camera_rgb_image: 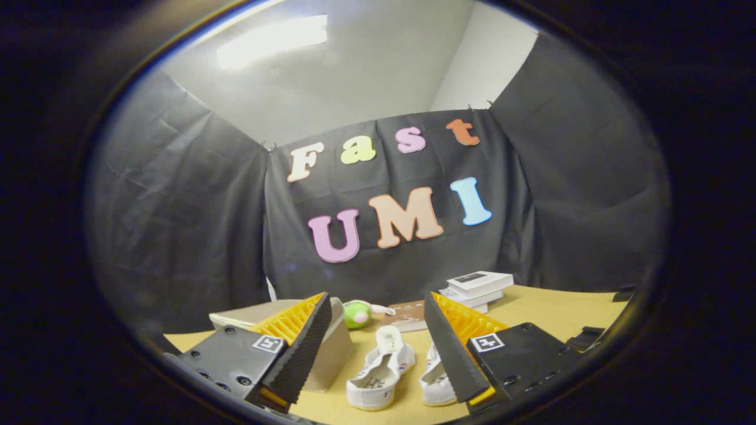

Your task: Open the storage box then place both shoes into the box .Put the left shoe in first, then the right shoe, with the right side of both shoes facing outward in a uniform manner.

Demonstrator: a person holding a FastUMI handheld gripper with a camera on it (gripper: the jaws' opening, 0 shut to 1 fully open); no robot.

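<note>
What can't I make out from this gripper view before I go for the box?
- Storage box: the left finger of the open tongs covers much of it; lid state unclear.
- Right-hand shoe: partly behind the right finger.
- Green toy and books: too small for detail.

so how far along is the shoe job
Nothing looks done yet. Both white shoes sit side by side on the table, beyond the open, empty tongs. The cardboard storage box stands closed behind the near finger. Left: open the box, load the left shoe, then the right.
</note>
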